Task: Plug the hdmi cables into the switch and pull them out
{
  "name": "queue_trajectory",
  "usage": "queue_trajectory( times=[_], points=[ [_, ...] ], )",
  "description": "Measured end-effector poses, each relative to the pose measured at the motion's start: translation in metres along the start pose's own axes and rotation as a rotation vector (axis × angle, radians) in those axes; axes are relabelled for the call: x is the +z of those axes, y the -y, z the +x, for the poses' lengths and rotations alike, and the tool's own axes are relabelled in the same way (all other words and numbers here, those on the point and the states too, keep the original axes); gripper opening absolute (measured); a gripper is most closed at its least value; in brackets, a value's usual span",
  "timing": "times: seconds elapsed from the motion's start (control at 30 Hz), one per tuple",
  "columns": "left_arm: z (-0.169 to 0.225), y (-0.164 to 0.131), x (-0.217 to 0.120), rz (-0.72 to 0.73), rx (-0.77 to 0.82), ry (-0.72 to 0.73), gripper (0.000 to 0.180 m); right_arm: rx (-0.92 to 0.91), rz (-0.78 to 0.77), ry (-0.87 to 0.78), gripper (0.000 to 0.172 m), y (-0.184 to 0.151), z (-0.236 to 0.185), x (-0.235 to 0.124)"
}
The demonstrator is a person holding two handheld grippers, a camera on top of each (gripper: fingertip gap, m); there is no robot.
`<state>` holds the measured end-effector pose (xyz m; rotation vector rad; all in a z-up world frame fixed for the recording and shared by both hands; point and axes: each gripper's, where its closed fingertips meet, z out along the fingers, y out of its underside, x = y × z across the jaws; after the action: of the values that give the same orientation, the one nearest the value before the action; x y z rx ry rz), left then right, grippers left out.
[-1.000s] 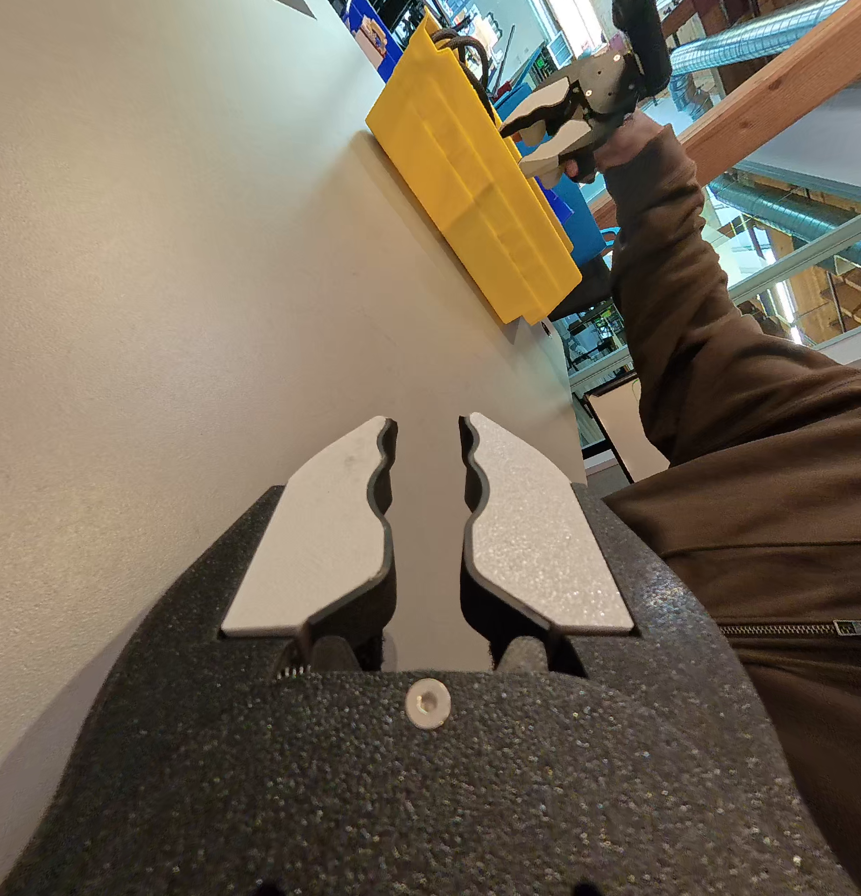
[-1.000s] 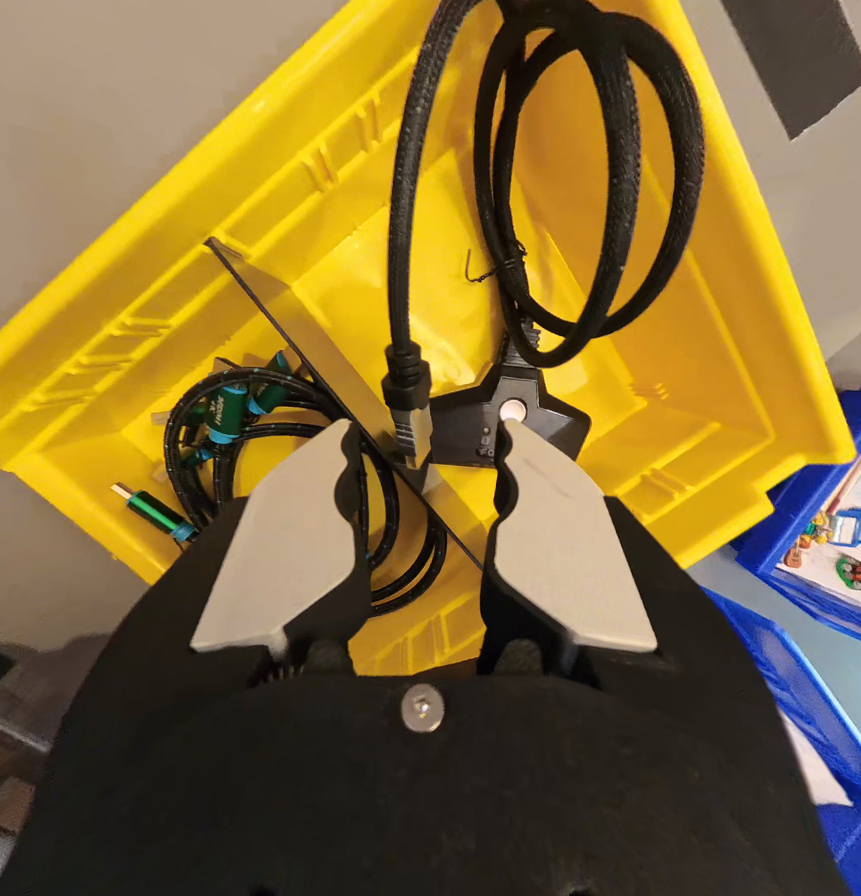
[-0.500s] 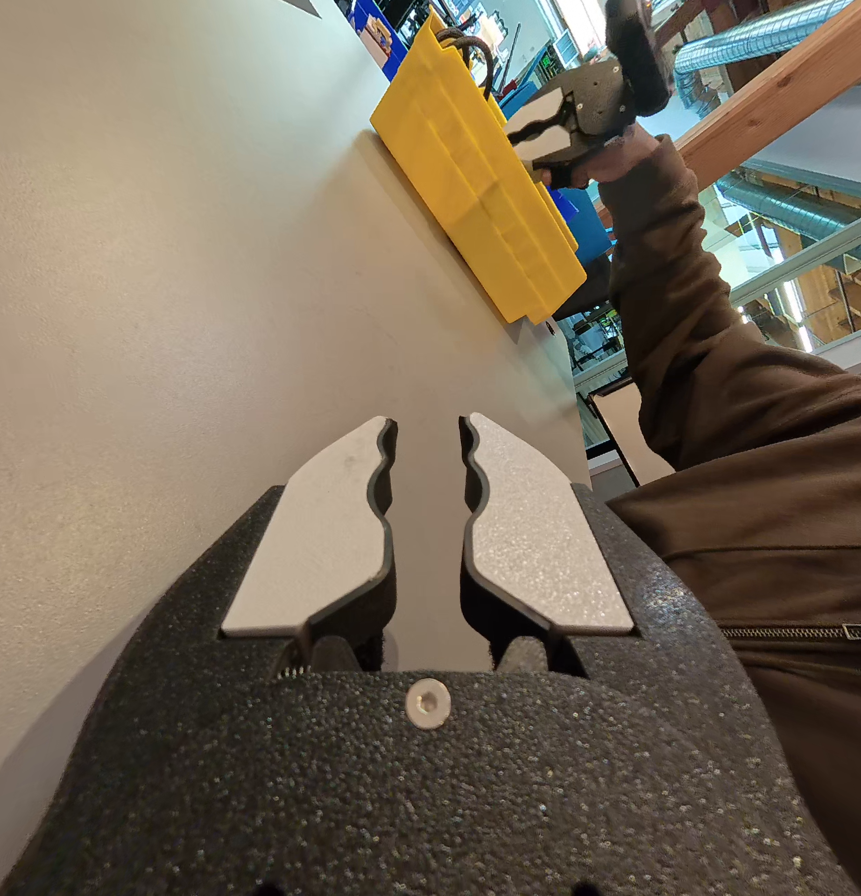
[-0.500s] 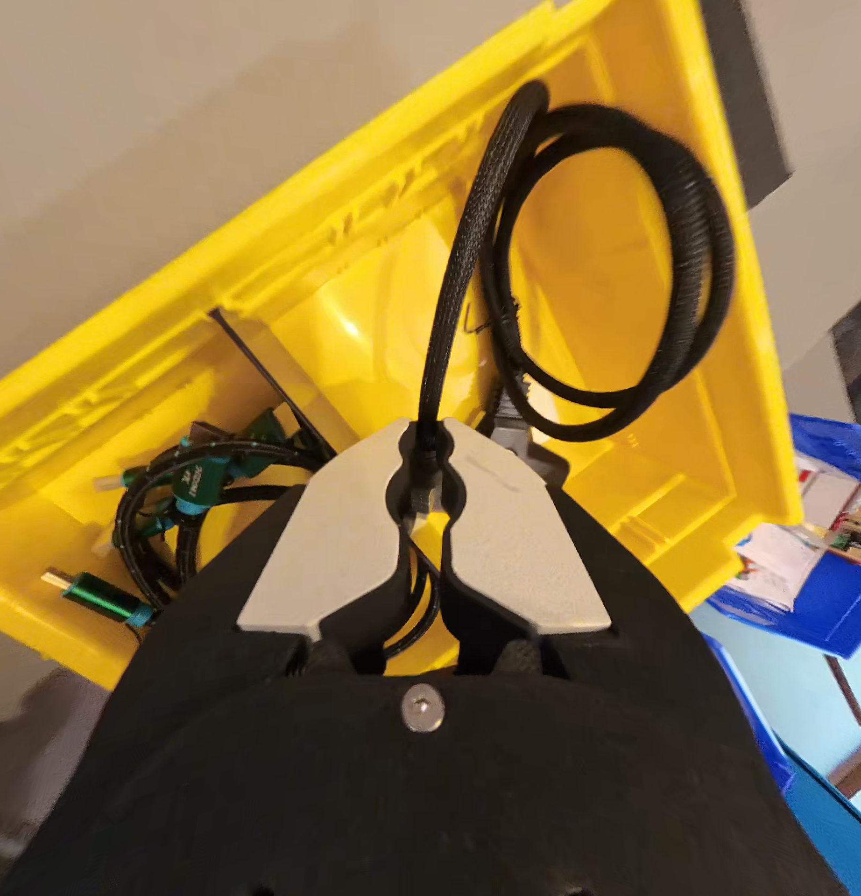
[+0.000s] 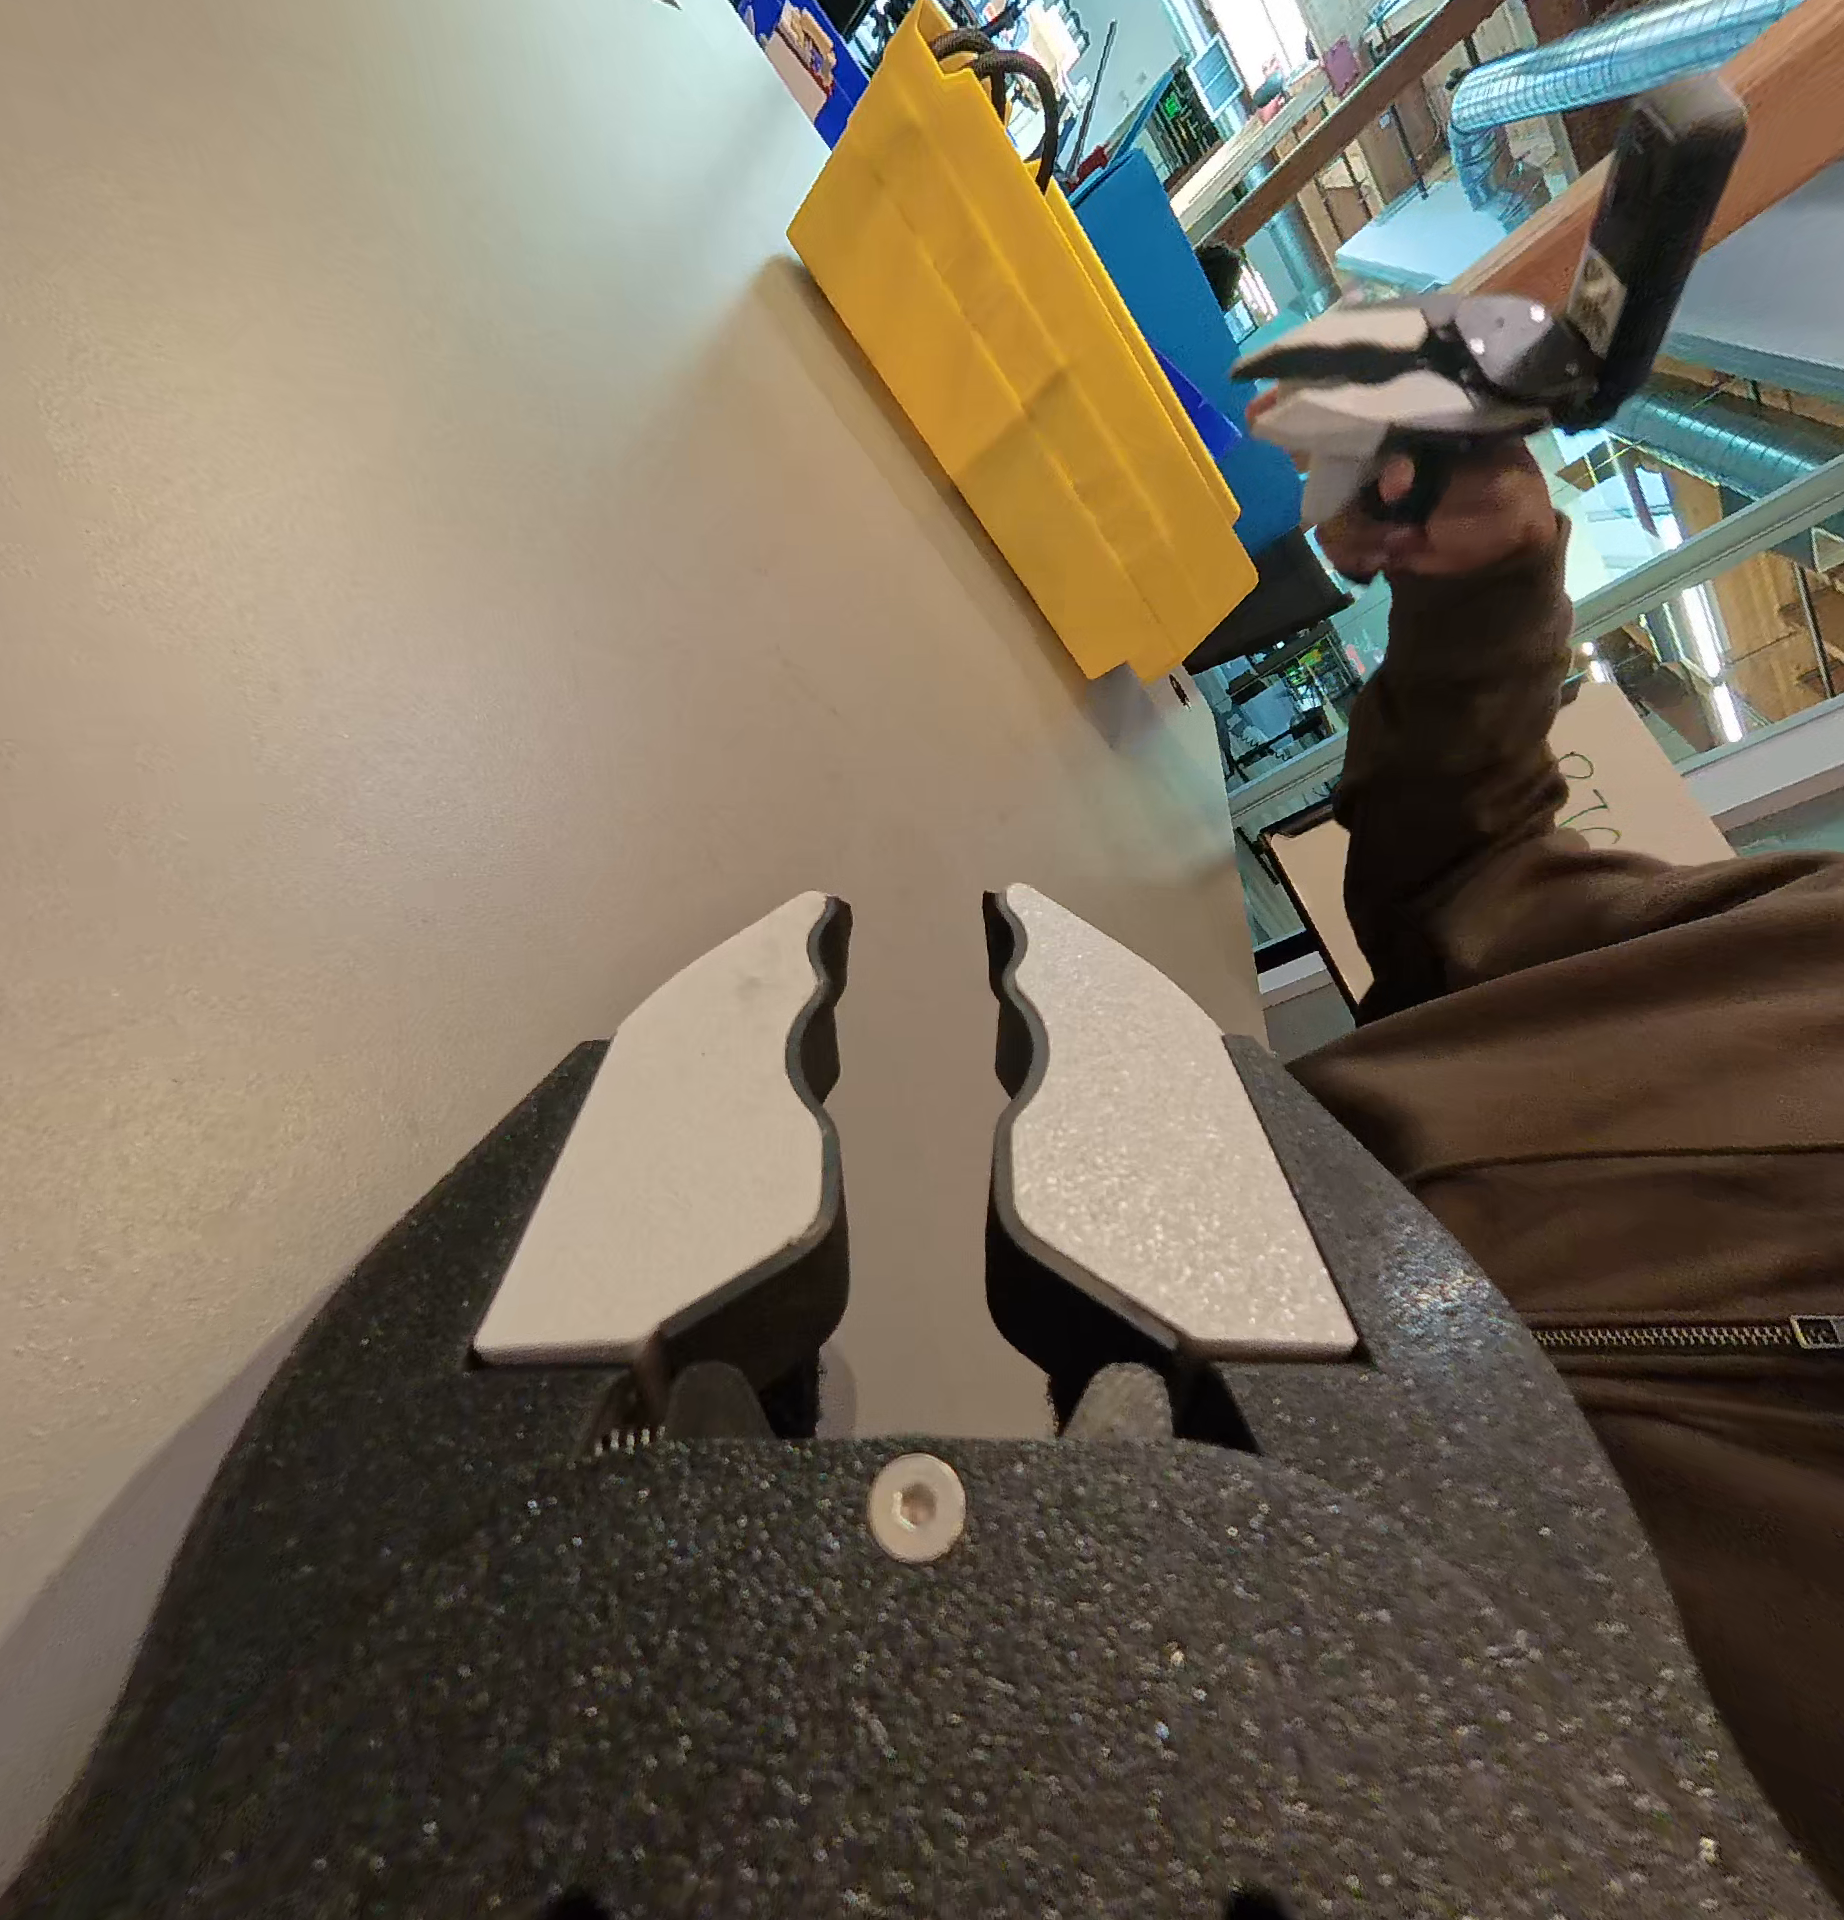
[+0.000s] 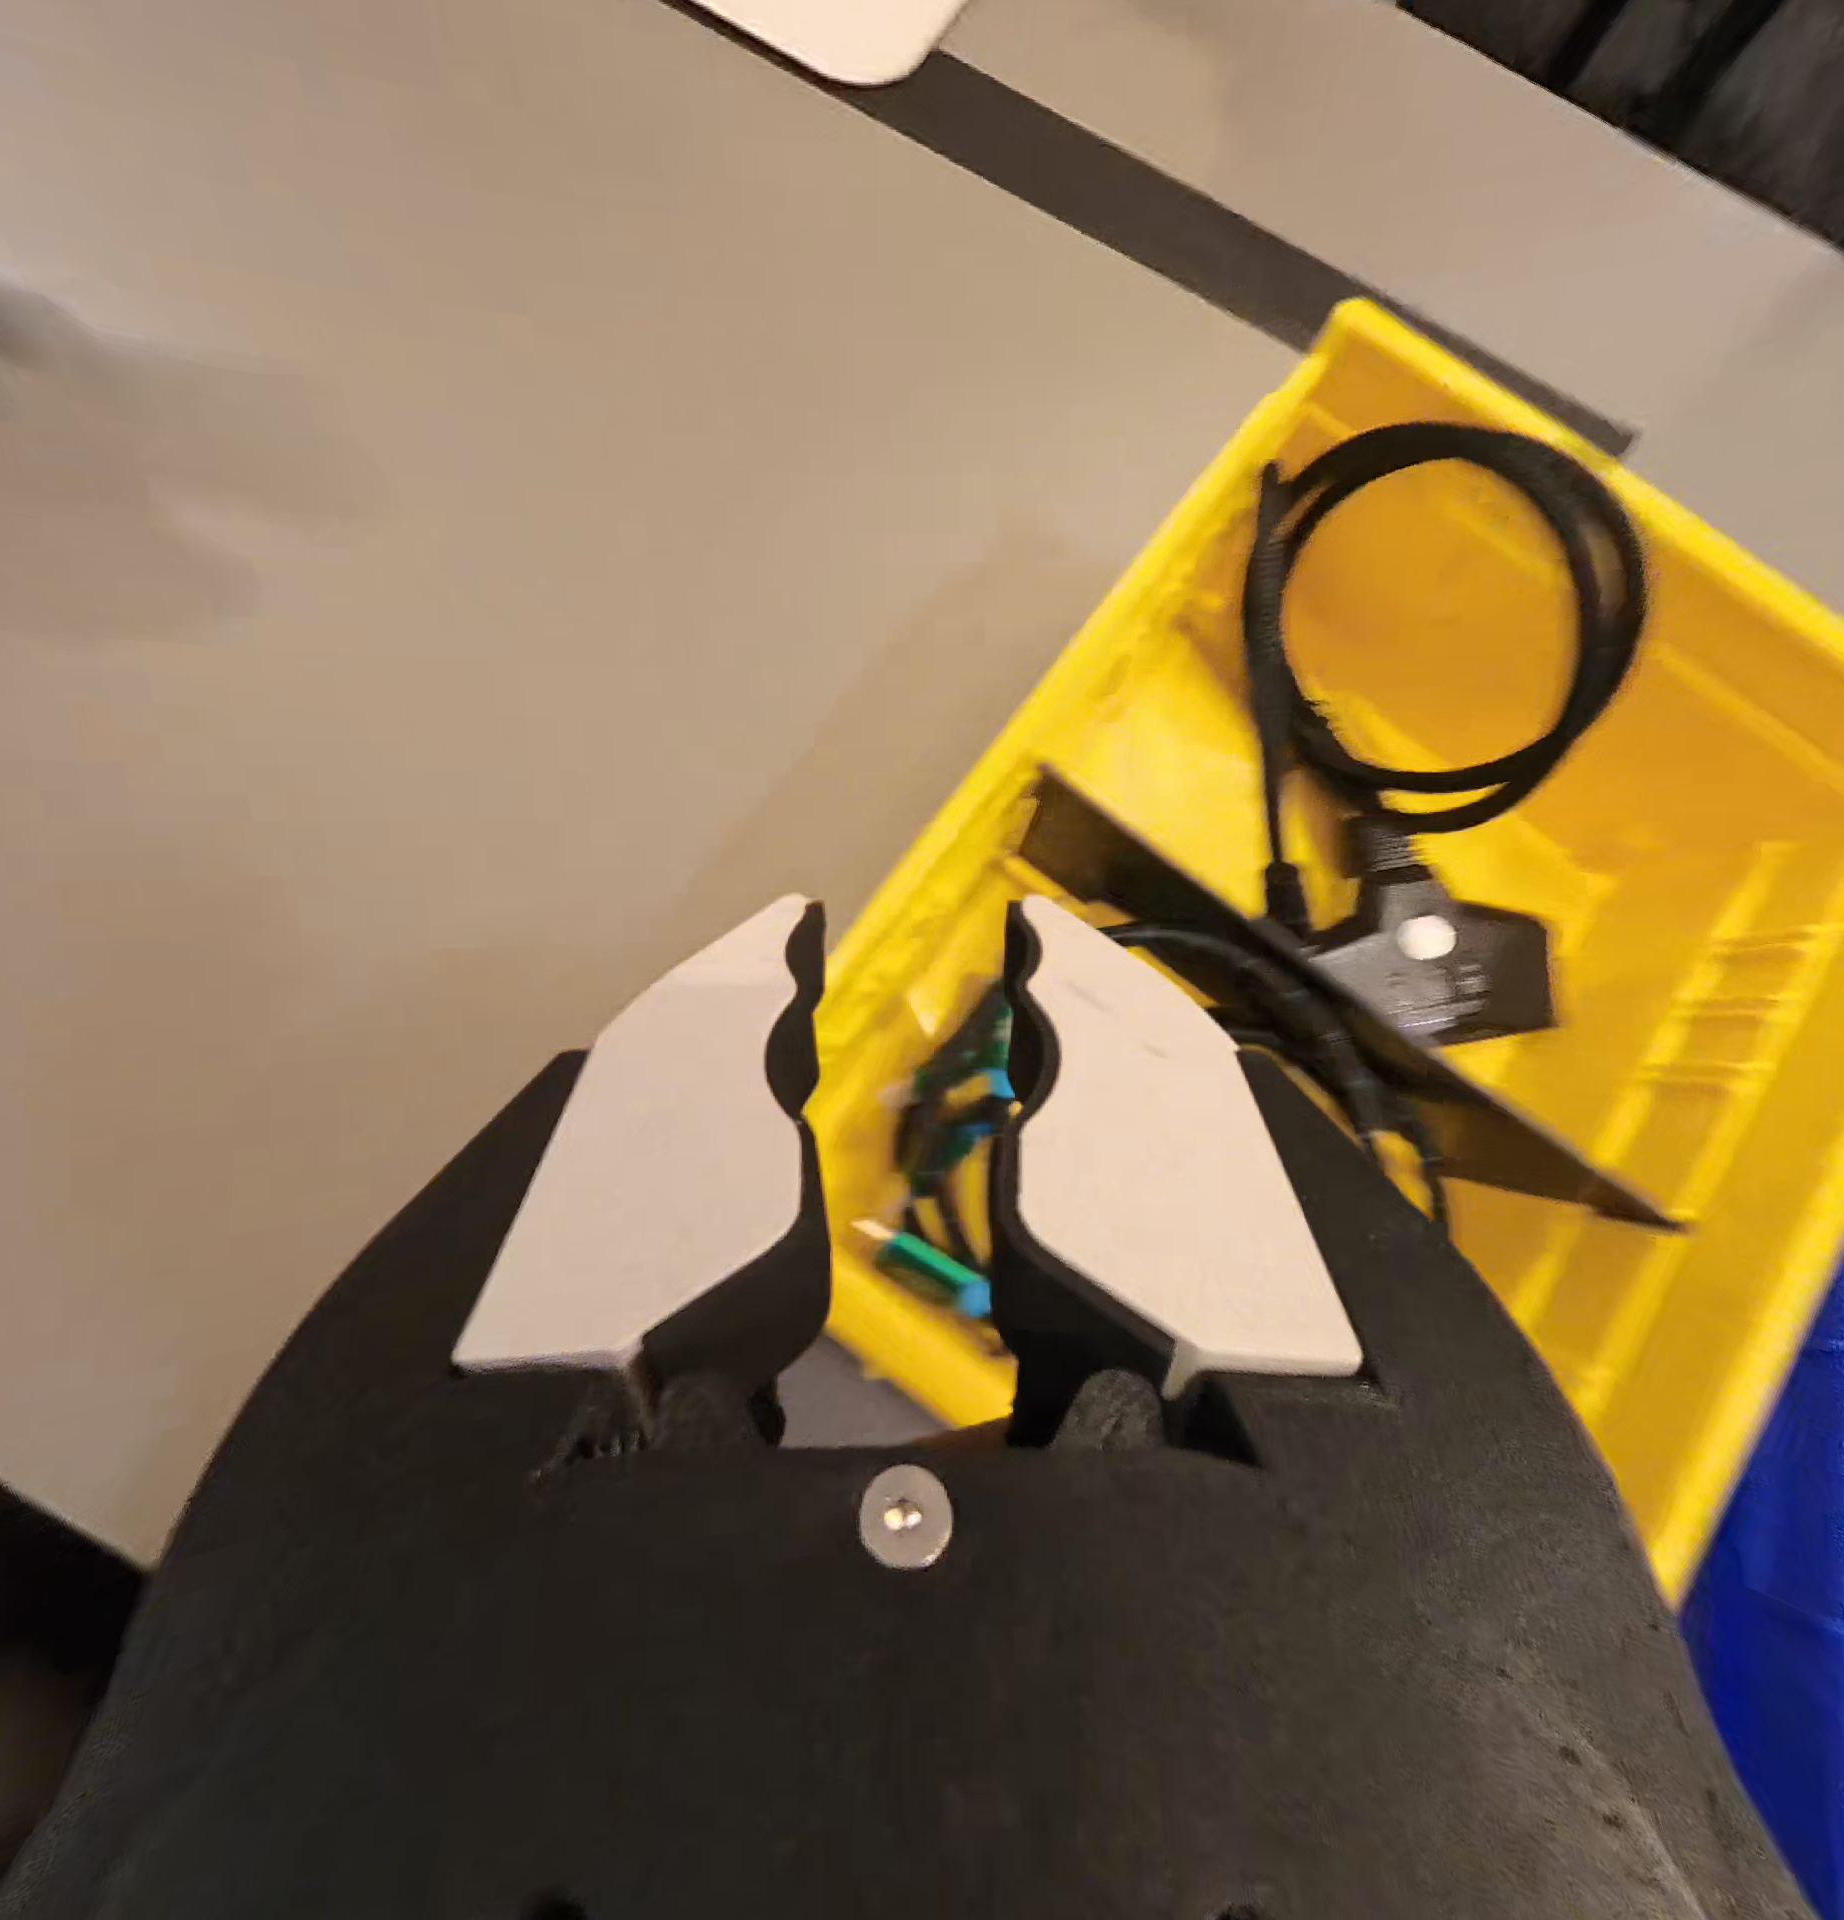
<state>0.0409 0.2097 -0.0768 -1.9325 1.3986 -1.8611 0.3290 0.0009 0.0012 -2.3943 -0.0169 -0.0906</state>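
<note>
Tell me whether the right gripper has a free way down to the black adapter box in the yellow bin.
Probably yes. The right gripper hangs open and empty above the yellow bin, and the black adapter box lies uncovered beyond the dark divider, its coiled cable beside it.

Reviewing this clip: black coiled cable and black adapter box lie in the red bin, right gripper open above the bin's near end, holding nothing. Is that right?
Wrong in one respect: the bin is yellow, not red, as the right wrist view shows. The coiled cable and adapter box do lie in it, and the right gripper is open, holding nothing.
</note>
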Motion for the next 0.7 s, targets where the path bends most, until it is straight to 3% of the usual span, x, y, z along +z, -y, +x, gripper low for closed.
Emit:
queue_trajectory(
  times=[0.13, 0.3, 0.53, 0.7],
  points=[
    [0.0, 0.0, 0.0, 0.0, -0.004, -0.001, 0.026, 0.001, -0.04, -0.041, 0.049, -0.027, -0.03, 0.01],
    [0.0, 0.0, 0.001, -0.001, 0.006, 0.009, 0.026, -0.015, -0.097, -0.075, 0.021, -0.045, -0.026, 0.023],
    [0.001, -0.002, 0.002, -0.011, 0.02, 0.016, 0.026, -0.001, -0.129, -0.185, 0.008, -0.056, 0.006, 0.015],
    [0.001, -0.002, 0.002, -0.016, 0.018, 0.011, 0.026, 0.002, -0.115, -0.199, 0.008, -0.059, 0.011, 0.012]
  ],
)
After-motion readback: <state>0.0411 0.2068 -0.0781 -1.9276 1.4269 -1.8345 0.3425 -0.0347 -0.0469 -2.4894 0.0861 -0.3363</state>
